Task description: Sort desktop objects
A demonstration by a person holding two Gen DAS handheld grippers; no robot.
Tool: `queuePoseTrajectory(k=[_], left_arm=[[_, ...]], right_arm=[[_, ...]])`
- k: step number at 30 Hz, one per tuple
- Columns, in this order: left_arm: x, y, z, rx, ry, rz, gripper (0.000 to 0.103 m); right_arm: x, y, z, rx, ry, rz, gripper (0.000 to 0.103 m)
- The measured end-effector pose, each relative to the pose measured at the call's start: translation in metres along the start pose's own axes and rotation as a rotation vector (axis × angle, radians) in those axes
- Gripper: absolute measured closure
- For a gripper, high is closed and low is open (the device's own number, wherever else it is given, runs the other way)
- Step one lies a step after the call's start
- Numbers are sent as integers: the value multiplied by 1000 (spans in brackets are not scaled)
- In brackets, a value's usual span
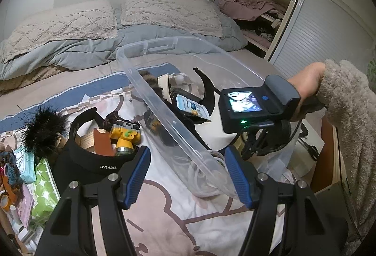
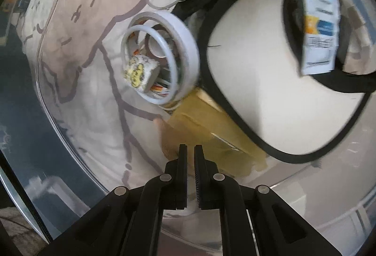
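— It's a bedroom: two textured pillows (image 1: 117,16) at the far end of the bed, an open closet (image 1: 253,18) far right, and a cartoon-print blanket (image 1: 164,220) spread over the near part.

— Where are the things being sorted?

— Mostly in a clear plastic bin (image 1: 188,82) in the middle of the blanket. Through its wall I make out a cream visor (image 2: 246,72) with black trim, a small blue-and-white packet (image 2: 319,30), a white tape ring (image 2: 162,53) with little bits stuffed in its centre, and something flat and tan half under the visor (cardboard, perhaps; too blurred to say).

— And outside it?

— Left of the bin, a black visor (image 1: 94,157), a yellow toy camera (image 1: 125,138), a black feathery puff (image 1: 42,131). The pile at the far left edge is cut off and too jumbled to name.

— The grippers?

— The left gripper (image 1: 188,171) stands half open with the bin's near corner between its blue pads, not visibly pressed. The right gripper (image 2: 190,150), held by a fuzzy-sleeved hand (image 1: 307,82), points down into the bin, jaws nearly together, nothing in them.
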State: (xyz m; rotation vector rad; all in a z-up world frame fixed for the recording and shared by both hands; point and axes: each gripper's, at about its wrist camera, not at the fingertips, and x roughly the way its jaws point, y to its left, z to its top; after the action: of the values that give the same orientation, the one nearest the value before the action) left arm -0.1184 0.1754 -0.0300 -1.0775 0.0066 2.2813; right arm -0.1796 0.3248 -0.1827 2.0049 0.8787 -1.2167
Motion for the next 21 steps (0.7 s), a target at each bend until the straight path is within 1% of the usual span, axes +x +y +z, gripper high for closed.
queuePoseTrajectory(k=[6,11,13,15,17,21], left_arm=[[0,0,-1,-2,0,0,38],[-4,1,-2,-4,2,0,38],[-6,2,-3,-6,1,2,38],[-7,5,-3,-11,-1,3,38],[-9,7,-2,-14,-4,5,38],[-11,7,-1,-9,-9,12,38]], right_arm=[[4,-2,7,3,36,-12,95],[7,-12,-3,48,85,-64,95],[3,-15,-8,61,88,-82,95],[-9,-18,-14,83,40,-115,95],[-29,-20,-22,113,-58,-117,95],[-68,-9,-43,114,-262,-116,95]])
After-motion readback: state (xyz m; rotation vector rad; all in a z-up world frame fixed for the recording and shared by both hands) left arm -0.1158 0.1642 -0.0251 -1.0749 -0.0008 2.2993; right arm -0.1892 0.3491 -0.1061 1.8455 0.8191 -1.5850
